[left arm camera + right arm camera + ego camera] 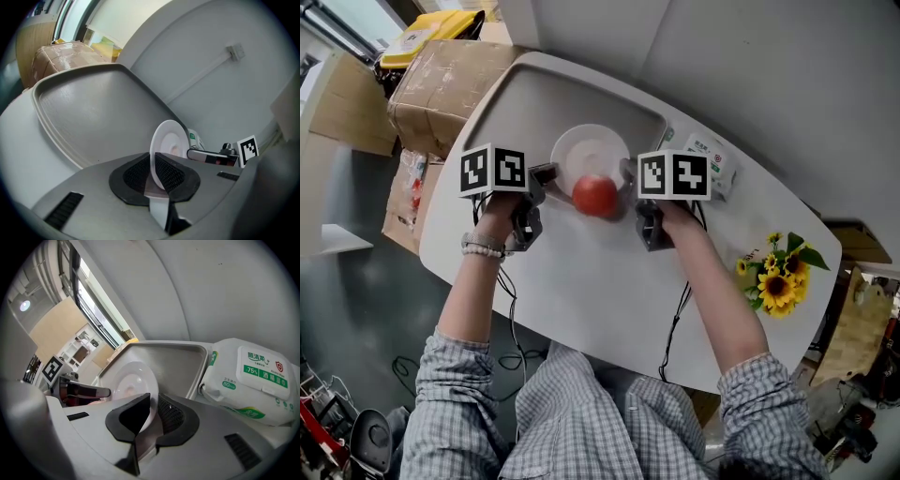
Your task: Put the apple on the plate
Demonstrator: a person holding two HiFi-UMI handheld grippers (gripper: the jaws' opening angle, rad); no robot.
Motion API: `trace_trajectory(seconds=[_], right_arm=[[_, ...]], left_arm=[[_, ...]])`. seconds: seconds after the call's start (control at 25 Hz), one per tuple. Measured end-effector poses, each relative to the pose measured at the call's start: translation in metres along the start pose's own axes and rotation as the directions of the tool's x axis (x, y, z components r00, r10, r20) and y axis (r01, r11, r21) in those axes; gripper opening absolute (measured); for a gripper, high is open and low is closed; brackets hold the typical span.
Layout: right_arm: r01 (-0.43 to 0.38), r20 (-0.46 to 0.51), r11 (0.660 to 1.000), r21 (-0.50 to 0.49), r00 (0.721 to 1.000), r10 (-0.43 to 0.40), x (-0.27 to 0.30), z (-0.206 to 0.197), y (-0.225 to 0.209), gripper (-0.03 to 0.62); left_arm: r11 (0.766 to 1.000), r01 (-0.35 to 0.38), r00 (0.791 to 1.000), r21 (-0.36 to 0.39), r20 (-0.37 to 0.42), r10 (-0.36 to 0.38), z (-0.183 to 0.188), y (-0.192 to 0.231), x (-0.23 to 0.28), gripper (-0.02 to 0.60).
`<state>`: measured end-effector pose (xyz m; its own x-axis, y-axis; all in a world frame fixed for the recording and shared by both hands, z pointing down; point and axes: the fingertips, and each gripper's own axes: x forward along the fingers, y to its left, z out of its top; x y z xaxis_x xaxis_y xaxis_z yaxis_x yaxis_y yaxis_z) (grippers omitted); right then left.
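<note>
A white plate (591, 150) sits at the near end of a grey tray (516, 103). A red apple (596, 196) shows at the plate's near rim; whether it rests on the plate or just in front of it I cannot tell. My left gripper (546, 174) is shut on the plate's left rim, and the thin rim (171, 138) stands between its pads (168, 174). My right gripper (626, 171) is shut on the right rim, with the plate (131, 380) edge between its pads (171, 417). Each gripper sees the other across the plate.
The white table (581, 281) carries a pack of wet wipes (712, 164) right of the tray, close to my right gripper. Sunflowers (778, 277) lie at the table's right end. Cardboard boxes (441, 80) stand beyond the left edge. A grey wall lies behind the tray.
</note>
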<state>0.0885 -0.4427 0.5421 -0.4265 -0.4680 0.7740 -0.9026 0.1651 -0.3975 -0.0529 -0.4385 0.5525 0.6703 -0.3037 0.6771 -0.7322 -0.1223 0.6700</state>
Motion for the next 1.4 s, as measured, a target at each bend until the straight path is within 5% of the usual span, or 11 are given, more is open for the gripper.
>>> trace_trajectory(seconds=[0.88,1.4], right_arm=[[0.097,0.022,0.981,-0.169,0.995,-0.095,0.003,0.01,-0.006,0.052],[0.086,0.083,0.987,-0.138,0.994,-0.075,-0.016,0.014,-0.011,0.051]], left_arm=[[0.996,-0.06,0.998,0.064,0.008,0.06,0.005,-0.001,0.004,0.035],[0.998,0.033,0.992,-0.045,0.125,-0.027,0.022,-0.006,-0.006,0.117]])
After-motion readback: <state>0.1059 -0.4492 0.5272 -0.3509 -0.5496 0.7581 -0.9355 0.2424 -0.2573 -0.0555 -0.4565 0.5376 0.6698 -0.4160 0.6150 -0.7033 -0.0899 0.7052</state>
